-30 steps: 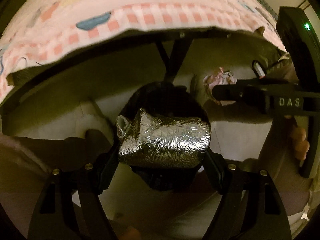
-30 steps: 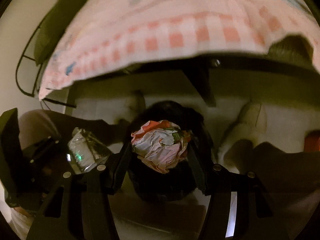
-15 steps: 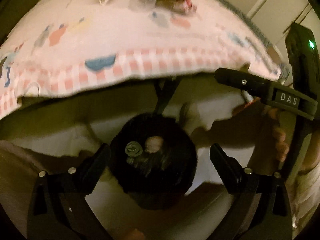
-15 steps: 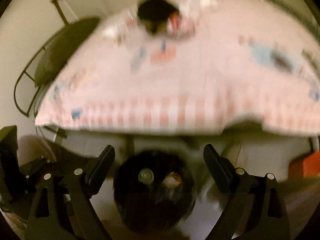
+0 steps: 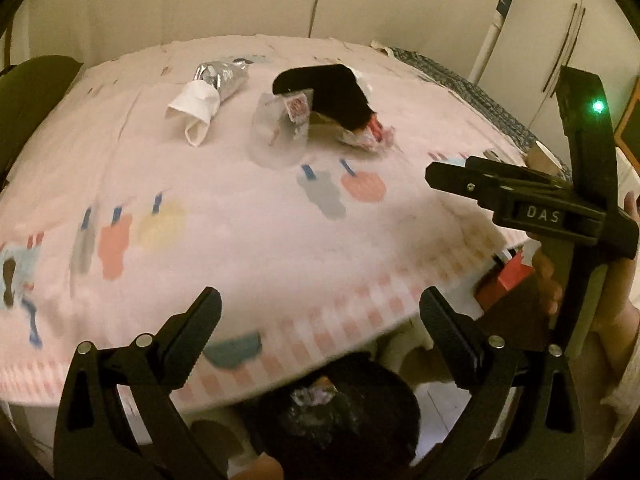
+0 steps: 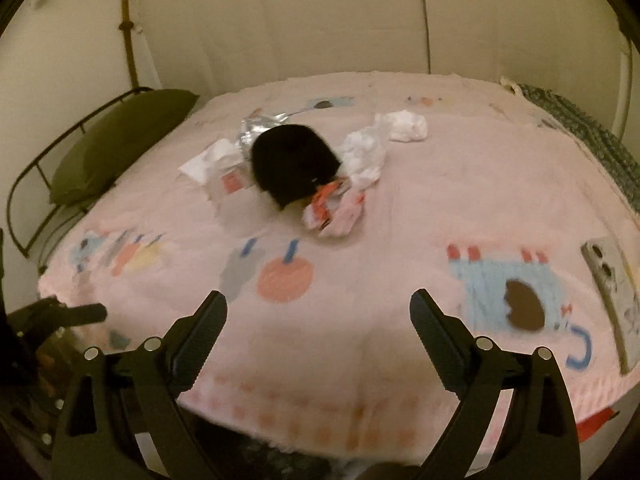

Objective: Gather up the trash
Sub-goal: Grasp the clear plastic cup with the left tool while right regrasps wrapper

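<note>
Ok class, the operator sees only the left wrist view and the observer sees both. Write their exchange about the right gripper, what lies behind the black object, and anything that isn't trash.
Operator: Is the right gripper carrying anything?
Observer: No. Its jaws are wide apart with nothing between them.
Operator: What's behind the black object?
Observer: A crumpled white tissue right beside it, and a second tissue wad farther back.
Operator: Anything to leave alone?
Observer: A phone lies far right, camera side up.
</note>
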Tool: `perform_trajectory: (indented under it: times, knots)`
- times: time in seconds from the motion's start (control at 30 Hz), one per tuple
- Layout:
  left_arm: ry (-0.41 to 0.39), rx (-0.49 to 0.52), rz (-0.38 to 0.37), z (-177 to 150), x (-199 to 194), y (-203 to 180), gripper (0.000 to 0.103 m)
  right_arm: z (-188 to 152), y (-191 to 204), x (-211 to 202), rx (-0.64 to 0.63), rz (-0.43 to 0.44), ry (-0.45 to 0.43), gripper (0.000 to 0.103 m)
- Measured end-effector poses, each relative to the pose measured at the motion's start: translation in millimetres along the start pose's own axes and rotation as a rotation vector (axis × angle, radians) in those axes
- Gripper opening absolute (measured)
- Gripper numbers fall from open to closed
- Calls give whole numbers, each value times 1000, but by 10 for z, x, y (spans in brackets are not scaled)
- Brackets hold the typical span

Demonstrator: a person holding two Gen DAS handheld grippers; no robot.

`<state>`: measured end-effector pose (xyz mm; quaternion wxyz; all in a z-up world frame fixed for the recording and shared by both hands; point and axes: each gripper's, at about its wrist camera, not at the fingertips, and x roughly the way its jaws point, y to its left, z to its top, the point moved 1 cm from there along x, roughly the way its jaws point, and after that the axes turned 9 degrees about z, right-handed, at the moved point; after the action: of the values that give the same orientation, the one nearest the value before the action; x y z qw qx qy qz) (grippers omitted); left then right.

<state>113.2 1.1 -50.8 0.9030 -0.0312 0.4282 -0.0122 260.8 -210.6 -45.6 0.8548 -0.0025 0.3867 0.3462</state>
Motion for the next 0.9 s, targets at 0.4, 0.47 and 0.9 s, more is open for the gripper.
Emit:
perform_trajectory:
  times: [0.4,0.47,0.9]
  knots:
    - [-40,40,3,528,513,109,97,352,-272,686,-13,8,69,88]
    - [-36,22,-3,598,592,139,97,402,-306,771,3,12,81,88]
    - [-11,-56,37,936,959,143,97,520,-386,819,41,17,84,32]
